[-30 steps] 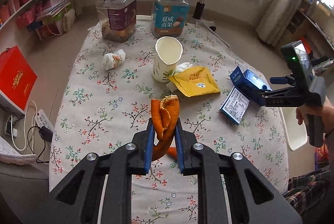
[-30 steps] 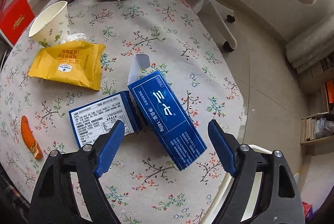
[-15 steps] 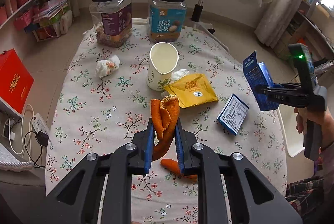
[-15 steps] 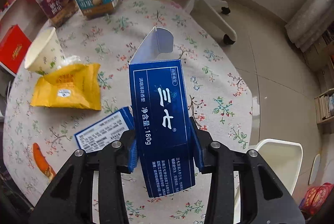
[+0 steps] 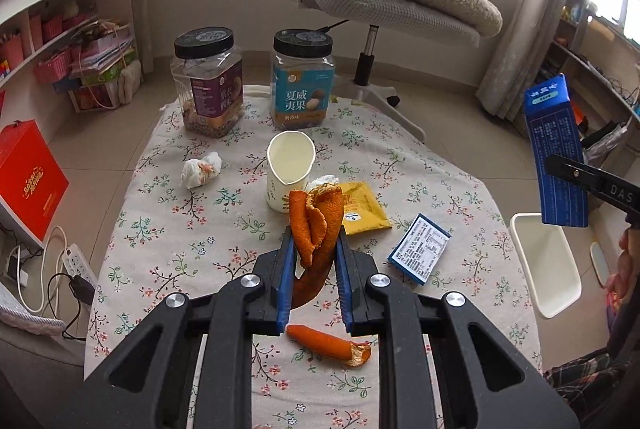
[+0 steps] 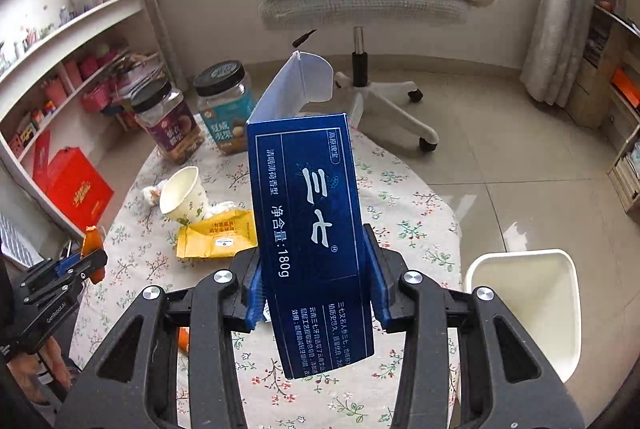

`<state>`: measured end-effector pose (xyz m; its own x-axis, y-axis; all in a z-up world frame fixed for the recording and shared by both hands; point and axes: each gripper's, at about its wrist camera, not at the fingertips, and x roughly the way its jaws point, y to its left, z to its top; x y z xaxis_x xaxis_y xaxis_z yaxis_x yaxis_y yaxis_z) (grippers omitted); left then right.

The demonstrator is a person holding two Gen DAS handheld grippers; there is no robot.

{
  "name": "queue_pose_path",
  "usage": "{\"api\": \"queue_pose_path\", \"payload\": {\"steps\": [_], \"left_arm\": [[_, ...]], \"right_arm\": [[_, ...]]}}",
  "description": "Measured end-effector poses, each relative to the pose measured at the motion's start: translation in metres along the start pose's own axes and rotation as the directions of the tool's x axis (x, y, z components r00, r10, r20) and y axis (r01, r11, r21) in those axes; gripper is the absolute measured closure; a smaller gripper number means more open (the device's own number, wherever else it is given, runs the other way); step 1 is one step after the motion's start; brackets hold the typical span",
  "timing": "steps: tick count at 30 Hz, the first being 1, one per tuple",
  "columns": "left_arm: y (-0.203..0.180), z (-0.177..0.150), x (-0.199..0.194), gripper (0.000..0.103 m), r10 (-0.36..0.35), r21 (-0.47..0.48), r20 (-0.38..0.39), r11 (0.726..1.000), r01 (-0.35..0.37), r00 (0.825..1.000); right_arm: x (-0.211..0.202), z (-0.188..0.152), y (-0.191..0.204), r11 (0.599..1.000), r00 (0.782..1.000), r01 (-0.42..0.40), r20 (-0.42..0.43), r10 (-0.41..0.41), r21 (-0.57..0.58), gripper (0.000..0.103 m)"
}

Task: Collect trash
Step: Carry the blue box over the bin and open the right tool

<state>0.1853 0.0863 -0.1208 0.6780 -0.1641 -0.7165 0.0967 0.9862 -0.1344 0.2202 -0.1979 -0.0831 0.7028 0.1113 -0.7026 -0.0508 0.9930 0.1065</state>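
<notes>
My left gripper (image 5: 313, 257) is shut on a curled orange peel (image 5: 316, 225), held above the floral table (image 5: 168, 229). A second orange peel strip (image 5: 328, 341) lies on the cloth just under it. My right gripper (image 6: 314, 269) is shut on a tall blue carton (image 6: 310, 229) with its top flap open, lifted well off the table; the same blue carton (image 5: 554, 157) shows at the right in the left wrist view. On the table lie a yellow wrapper (image 5: 362, 209), a crumpled tissue (image 5: 201, 169), a paper cup (image 5: 289, 169) and a small blue box (image 5: 420, 253).
Two black-lidded jars (image 5: 208, 81) (image 5: 303, 79) stand at the table's far edge. A white bin (image 6: 528, 305) sits on the floor right of the table. Beyond are an office chair (image 5: 384, 5) with a blanket, shelves (image 6: 60, 77) at the left and a red box (image 5: 28, 181).
My right gripper closed on the blue carton and lifted it off the table, turning it upright. My left gripper, still holding the peel, rose slightly.
</notes>
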Motion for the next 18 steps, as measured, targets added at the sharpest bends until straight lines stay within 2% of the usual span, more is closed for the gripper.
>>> {"api": "queue_pose_path", "payload": {"steps": [4, 6, 11, 18], "left_arm": [[-0.01, 0.0, -0.003, 0.084, -0.015, 0.004, 0.026, 1.0, 0.015, 1.0], [-0.016, -0.001, -0.002, 0.084, -0.021, 0.013, 0.028, 1.0, 0.021, 0.999], [-0.038, -0.003, 0.005, 0.084, -0.035, 0.041, 0.02, 0.999, 0.034, 0.999], [-0.079, -0.004, 0.016, 0.084, -0.066, 0.086, 0.014, 0.994, 0.065, 0.998]], "right_arm": [[-0.013, -0.015, -0.038, 0.992, 0.995, 0.069, 0.069, -0.076, 0.103, 0.064], [-0.017, -0.022, -0.056, 0.982, 0.989, 0.113, 0.075, -0.126, 0.15, 0.064], [-0.024, -0.031, -0.093, 0.952, 0.973, 0.202, 0.062, -0.221, 0.228, 0.064], [-0.03, -0.045, -0.143, 0.905, 0.959, 0.268, 0.002, -0.285, 0.331, 0.063]]}}
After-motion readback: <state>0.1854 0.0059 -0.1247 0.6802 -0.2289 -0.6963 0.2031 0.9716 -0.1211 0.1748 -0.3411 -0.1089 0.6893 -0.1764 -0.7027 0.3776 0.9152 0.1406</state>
